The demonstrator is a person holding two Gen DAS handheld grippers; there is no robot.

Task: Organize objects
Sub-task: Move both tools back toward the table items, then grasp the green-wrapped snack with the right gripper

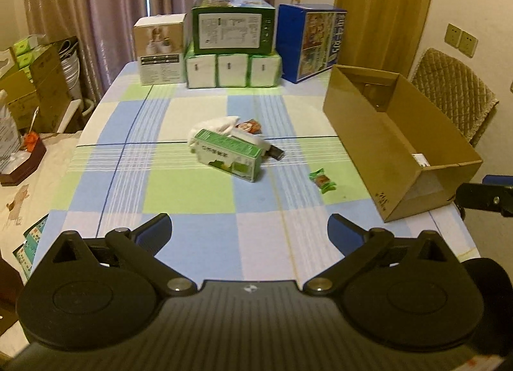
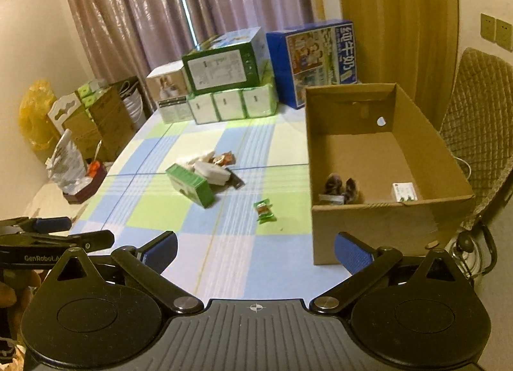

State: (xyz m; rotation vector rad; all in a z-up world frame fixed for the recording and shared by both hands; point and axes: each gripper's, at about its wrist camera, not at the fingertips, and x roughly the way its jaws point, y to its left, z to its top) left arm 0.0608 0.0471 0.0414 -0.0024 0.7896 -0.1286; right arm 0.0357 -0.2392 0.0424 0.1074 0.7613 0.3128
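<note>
Both your left tool [image 1: 249, 226] and right tool [image 2: 256, 250] gape wide, empty. Left to right on the checked bench [image 1: 192, 197]: green carton [image 1: 228, 154] mid-bench, green-wrapped candy [image 1: 323, 180], brown cardboard box [image 2: 378, 159]. Grab carelessly and you could scatter the pile behind the carton.

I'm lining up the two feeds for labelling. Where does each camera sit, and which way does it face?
Left wrist: on the left gripper, above the table's near edge, facing the curtains; its open fingers show, the right gripper at far right.
Right wrist: on the right gripper, facing likewise, nearer the cardboard box; its open fingers show, the left gripper at left.
Shared: green carton, green candy, cardboard box.
</note>
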